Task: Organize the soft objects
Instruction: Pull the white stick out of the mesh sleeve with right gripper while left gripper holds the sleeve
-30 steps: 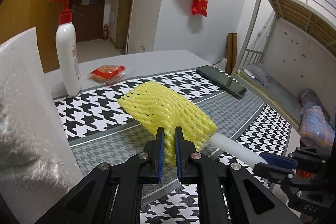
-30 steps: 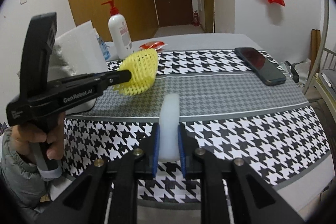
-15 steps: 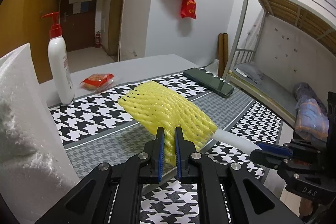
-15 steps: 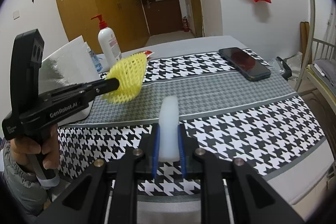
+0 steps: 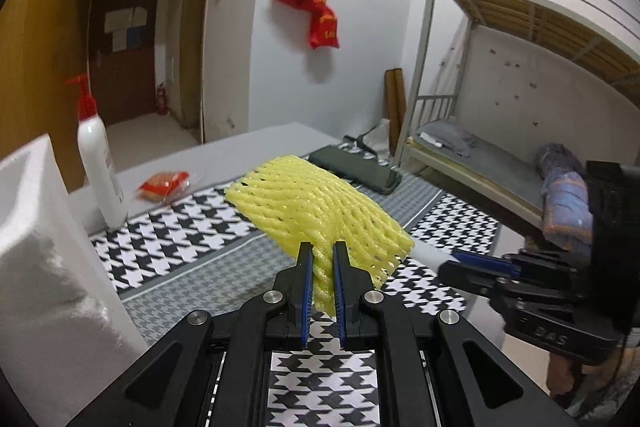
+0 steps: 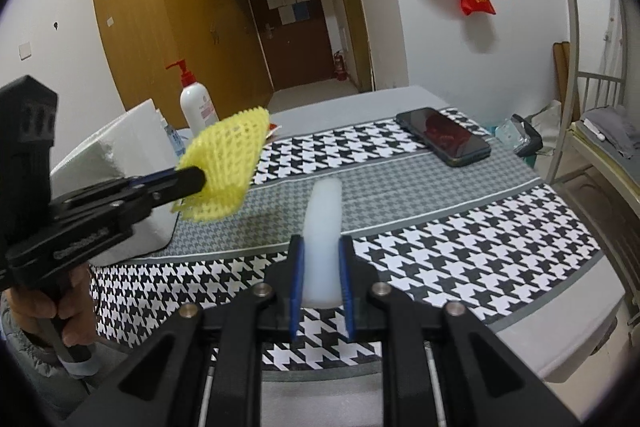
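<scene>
In the left wrist view, the left gripper [image 5: 320, 263] is clamped on the near edge of a yellow foam net sleeve [image 5: 316, 211], which is held in the air above the bench [image 5: 200, 227] with its long axis running away from the fingers and up to the left. From the right, the right gripper [image 5: 460, 261] reaches in, carrying a white foam strip [image 5: 428, 253] whose free end lies just at, and partly hidden behind, the sleeve's lower right corner. A white foam block [image 5: 44, 247] stands close on the left, beside a pump bottle [image 5: 98, 163], a red snack packet [image 5: 164, 183] and a phone [image 5: 356, 169] farther back.

In the right wrist view, the right gripper [image 6: 322, 277] is closed on the white foam strip [image 6: 324, 227], which stands out straight ahead along the fingers. The yellow foam net sleeve [image 6: 224, 171] hangs to the left and ahead of it, pinched by the left gripper [image 6: 196, 179], a little apart from the strip's tip. Whether the near end of the sleeve is open cannot be told.

My judgement: the coming move turns on lining the strip's long axis with the sleeve, the sleeve lying to the strip's left. Both pieces are soft, so a skewed approach would likely fold the net rather than join them.
</scene>
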Action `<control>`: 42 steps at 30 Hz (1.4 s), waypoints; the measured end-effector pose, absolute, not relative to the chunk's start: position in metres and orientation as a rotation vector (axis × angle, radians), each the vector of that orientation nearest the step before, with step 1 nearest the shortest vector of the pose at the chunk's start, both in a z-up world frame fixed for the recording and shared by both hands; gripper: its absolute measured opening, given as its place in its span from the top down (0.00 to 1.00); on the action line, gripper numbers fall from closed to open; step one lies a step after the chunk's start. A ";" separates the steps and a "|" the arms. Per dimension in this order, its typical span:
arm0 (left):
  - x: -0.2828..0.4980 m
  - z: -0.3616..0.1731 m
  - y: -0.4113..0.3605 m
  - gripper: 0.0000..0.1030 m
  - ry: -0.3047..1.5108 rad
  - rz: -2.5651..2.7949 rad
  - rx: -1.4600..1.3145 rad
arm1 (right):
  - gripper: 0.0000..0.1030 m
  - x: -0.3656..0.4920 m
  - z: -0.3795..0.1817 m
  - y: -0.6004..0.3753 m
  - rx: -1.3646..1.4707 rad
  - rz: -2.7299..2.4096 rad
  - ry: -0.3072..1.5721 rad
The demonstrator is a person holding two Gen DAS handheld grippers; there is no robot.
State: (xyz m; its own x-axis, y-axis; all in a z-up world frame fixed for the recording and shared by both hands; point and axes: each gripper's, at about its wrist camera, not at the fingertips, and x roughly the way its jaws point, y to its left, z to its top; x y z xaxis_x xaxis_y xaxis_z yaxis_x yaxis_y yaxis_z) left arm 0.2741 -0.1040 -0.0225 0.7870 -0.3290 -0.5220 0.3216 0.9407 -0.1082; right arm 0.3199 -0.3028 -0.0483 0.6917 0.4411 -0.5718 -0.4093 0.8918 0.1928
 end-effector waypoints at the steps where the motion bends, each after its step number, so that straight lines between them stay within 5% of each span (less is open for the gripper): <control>1: 0.268 -0.019 -0.105 0.90 0.554 -0.355 -0.004 | 0.81 0.318 -0.047 -0.303 0.055 0.477 0.647; 42: 0.161 0.033 -0.035 0.90 0.356 -0.199 0.033 | 0.81 0.236 0.019 -0.254 0.040 0.569 0.423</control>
